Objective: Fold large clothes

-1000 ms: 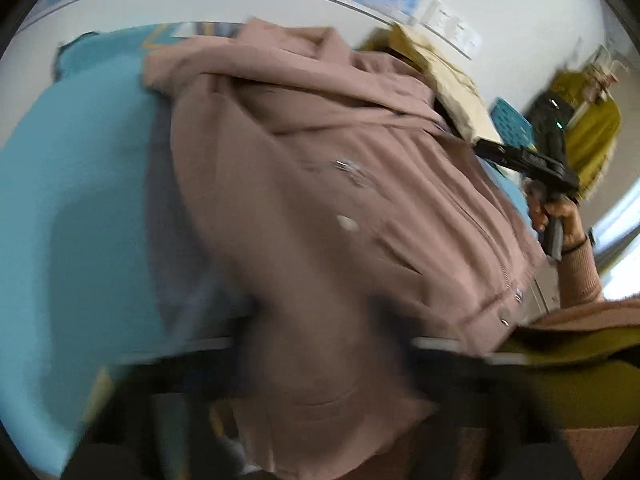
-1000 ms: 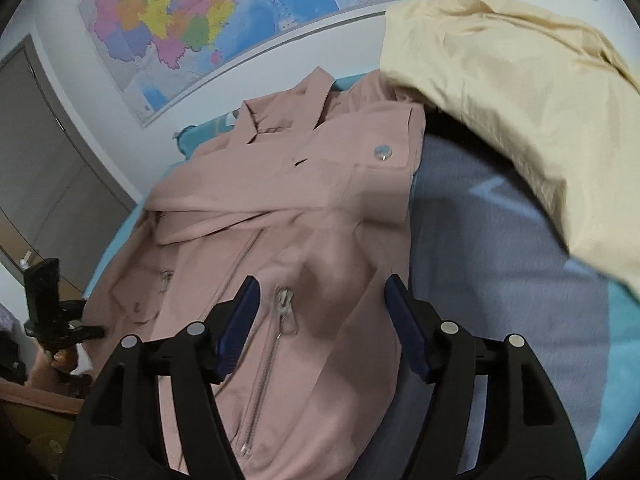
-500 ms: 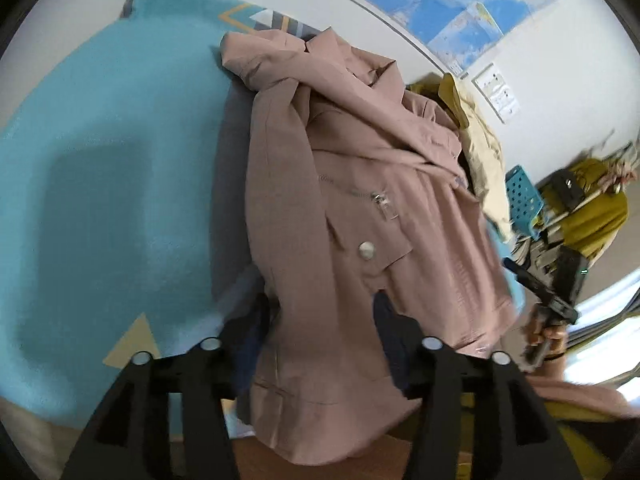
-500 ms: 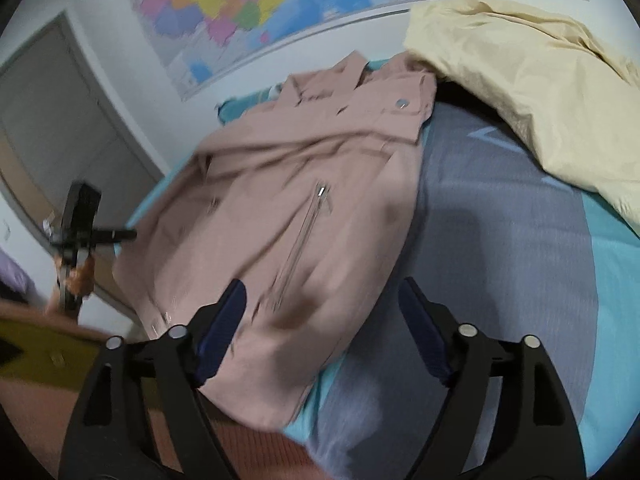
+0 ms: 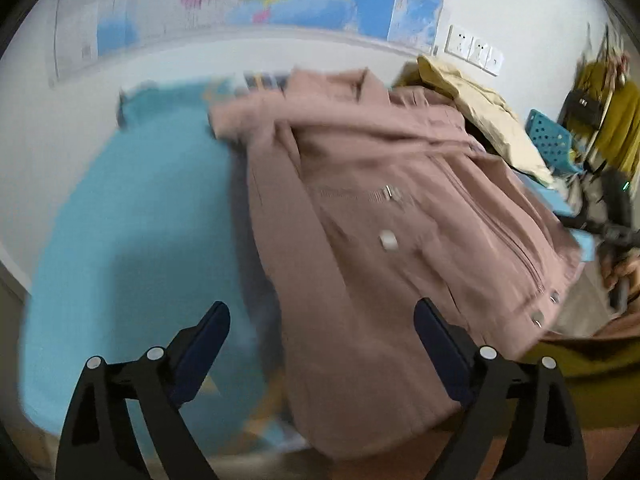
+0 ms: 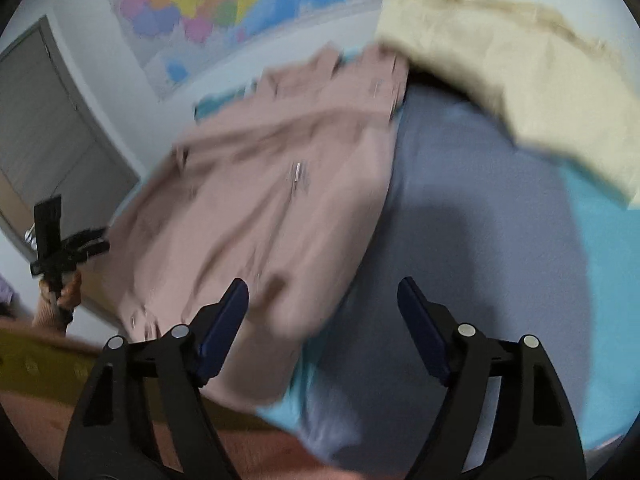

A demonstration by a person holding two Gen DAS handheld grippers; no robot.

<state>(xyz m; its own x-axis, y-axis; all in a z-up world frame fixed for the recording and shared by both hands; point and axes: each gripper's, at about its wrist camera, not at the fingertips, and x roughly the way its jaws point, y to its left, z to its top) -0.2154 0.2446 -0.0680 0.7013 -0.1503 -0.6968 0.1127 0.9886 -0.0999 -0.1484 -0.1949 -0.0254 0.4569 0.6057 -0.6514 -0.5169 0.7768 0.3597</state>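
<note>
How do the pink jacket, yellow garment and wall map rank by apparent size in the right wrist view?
1. Pink jacket, largest.
2. Yellow garment.
3. Wall map; it is farther away and partly cropped, so its true size is unsure.

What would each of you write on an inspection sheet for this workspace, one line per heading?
Surface: bed cover, turquoise with a grey patch, partly bare.
Job's things: pink jacket lies spread on the bed, zip and snaps up, its lower hem over the near edge.
Clutter: cream garment heaped at the far side, partly over the jacket's collar end.
Grippers: left gripper has its jaws opening, the jacket's hem in view between them, not pinched; right gripper open, holding nothing.
Cables: nothing seen.
Surroundings: wall map, grey door, wall sockets, blue basket, hanging clothes.
</note>
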